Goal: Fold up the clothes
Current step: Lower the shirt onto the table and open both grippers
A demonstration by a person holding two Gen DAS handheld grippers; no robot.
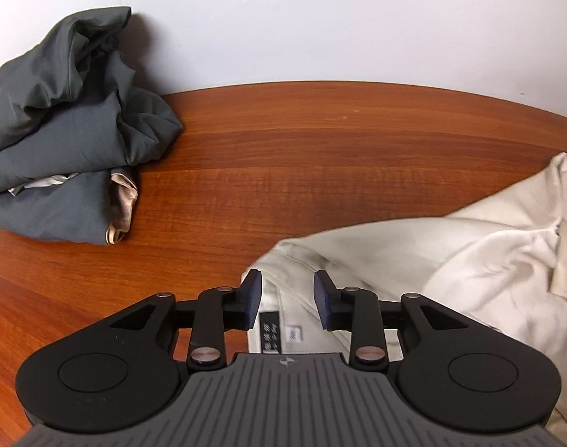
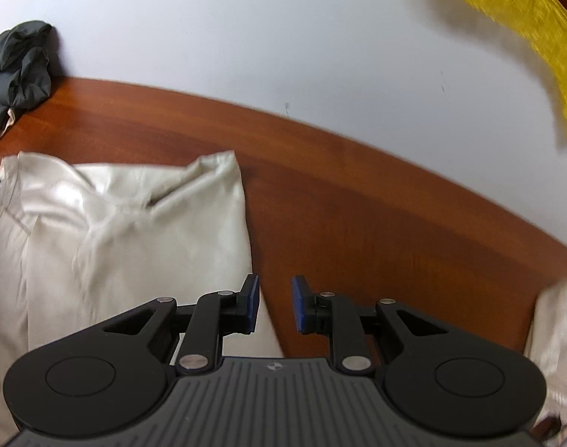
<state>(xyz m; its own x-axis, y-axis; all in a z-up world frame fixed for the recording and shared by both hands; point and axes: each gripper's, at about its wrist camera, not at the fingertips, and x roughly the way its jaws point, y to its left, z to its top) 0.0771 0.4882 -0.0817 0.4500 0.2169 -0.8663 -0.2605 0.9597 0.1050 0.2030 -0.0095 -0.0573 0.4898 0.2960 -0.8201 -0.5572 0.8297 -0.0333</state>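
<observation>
A cream shirt is seen spread on the wooden counter, its neck label framed by the parted, empty fingers of the left gripper. The right gripper is held spread at the shirt's edge, gripping nothing. Grey clothes are heaped beside the wall.

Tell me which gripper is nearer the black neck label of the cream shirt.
Left. The left gripper hovers right over the label; the right gripper sits off the cream shirt at its edge.
</observation>
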